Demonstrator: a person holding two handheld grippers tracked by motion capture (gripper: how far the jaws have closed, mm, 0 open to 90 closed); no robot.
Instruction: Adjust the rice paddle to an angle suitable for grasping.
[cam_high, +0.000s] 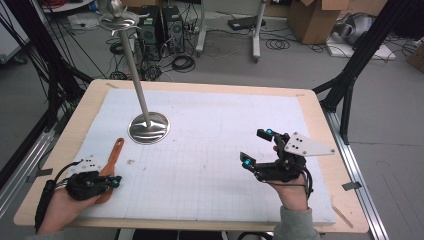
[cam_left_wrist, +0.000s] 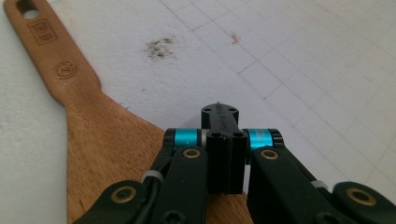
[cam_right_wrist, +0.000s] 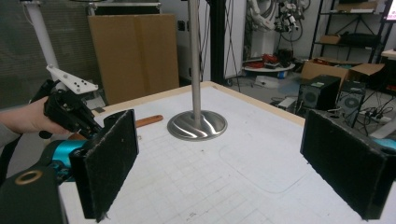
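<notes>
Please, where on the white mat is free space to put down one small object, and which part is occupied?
Bare: the mat's middle, between the metal stand and the right hand-held gripper, and the far right corner. Crowded: the near left, where the wooden spatula lies under the left hand-held gripper.

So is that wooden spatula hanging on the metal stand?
No, the wooden spatula lies flat on the white mat, near the stand but apart from its round base.
</notes>
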